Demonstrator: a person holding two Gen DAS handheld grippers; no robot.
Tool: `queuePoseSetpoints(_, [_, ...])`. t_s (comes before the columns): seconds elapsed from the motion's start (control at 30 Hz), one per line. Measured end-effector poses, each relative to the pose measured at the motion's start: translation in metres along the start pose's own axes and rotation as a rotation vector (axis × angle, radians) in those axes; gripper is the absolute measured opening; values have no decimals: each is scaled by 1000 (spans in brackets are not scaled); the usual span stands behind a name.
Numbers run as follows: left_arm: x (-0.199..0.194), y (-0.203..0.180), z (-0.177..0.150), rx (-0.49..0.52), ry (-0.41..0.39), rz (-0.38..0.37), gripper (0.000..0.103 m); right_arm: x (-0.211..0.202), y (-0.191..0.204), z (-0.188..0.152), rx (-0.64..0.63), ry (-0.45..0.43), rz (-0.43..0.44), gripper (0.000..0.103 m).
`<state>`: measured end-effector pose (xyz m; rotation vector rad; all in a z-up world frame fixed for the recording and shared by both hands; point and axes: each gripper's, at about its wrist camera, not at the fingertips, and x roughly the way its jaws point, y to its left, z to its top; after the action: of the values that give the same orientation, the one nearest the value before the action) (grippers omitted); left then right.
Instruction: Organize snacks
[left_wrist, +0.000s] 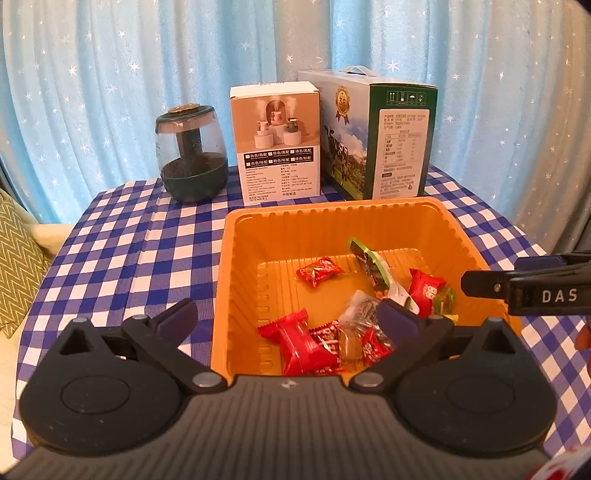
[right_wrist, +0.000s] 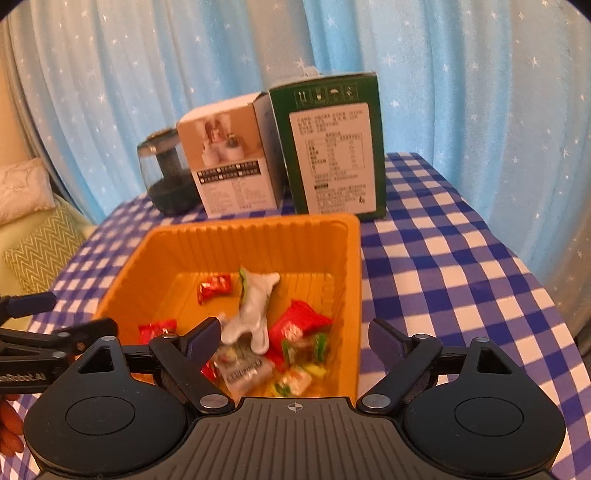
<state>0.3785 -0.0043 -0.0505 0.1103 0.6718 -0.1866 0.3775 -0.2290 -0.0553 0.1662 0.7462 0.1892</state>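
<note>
An orange plastic tray (left_wrist: 332, 206) (right_wrist: 258, 221) stands on the checked cloth and holds several wrapped sweets. Among them are red candies (left_wrist: 319, 271) (right_wrist: 214, 286) and a white pouch with a green edge (left_wrist: 373, 269). In the right wrist view that pouch (right_wrist: 255, 310) looks blurred and hangs just beside one fingertip, not pinched. My left gripper (left_wrist: 290, 319) is open over the tray's near-left part, one finger outside the wall. My right gripper (right_wrist: 295, 332) is open over the near-right part, straddling the right wall. Each gripper shows in the other's view (left_wrist: 484, 286) (right_wrist: 62, 314).
Behind the tray stand a dark glass humidifier (left_wrist: 192, 155), a white carton (left_wrist: 275, 147) and a green milk box with a handle (left_wrist: 376, 140). The blue-checked tablecloth (left_wrist: 129, 258) spreads left and right. A zigzag cushion (left_wrist: 18, 258) lies off the table's left edge; a starred curtain hangs behind.
</note>
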Motion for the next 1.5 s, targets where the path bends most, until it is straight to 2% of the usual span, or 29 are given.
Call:
queuePoseSetpoints(0.37, [-40,-6,-18,-29,-35,4,103,-31,4,-18,4,15,-9,87])
queuePoseSetpoints(0.77, [-95,-9,-51,-102,-20,43,103,-92,9,-43,30,-58,-15,87])
queuePoseSetpoints(0.83, [-105,-12,-57,-111,-6,75,103,-101,10,-48,25,-67,-20,87])
queuePoseSetpoints(0.9, [-118,-16,-63,-102,-16,102,103,-110,11,-55,25,-69,-23,87])
queuePoseSetpoints(1.23, [-176,-13,-93,-178,-21,120,103,-151,9,-83,17,-18,-23,87])
queuePoseSetpoints(1.5, [-235,-24,-106,-221,-49,140,103,-209,19,-103,16,-25,-2,87])
